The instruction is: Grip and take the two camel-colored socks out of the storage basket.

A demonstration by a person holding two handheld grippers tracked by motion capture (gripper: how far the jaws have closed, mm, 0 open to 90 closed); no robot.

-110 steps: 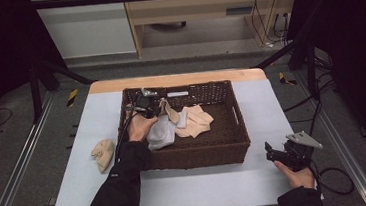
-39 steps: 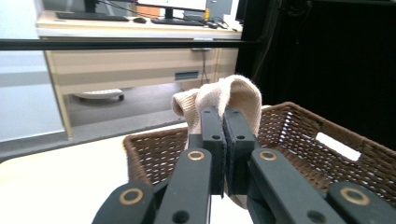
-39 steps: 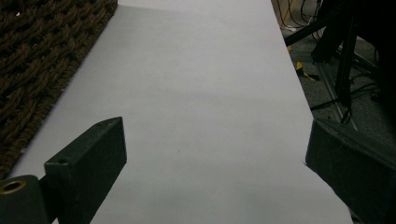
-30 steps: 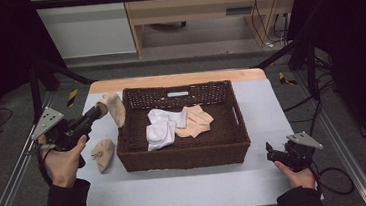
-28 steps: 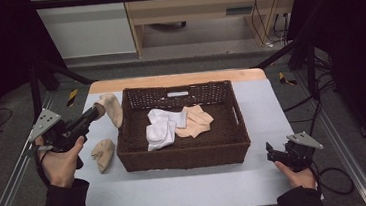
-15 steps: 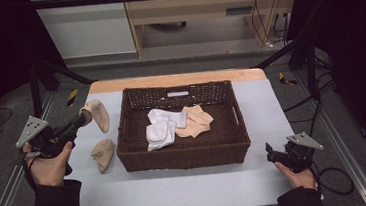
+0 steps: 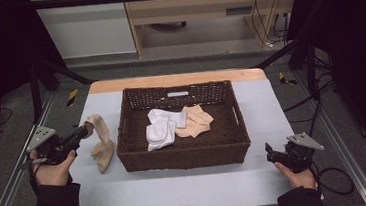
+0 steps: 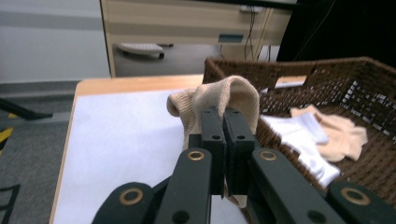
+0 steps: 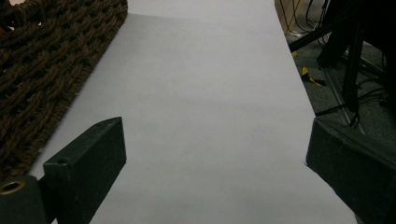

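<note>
The fingers of the left gripper are pinched together on a fold of a beige sock, which drapes over their tips and hangs below them; the grip at the fold likely lets the sock trail down onto a second beige sock lying near the table's left edge, just outside the wicker basket's left wall; the right gripper rests near the right front corner, its jaws wide apart on nothing, apparently idle.
</note>
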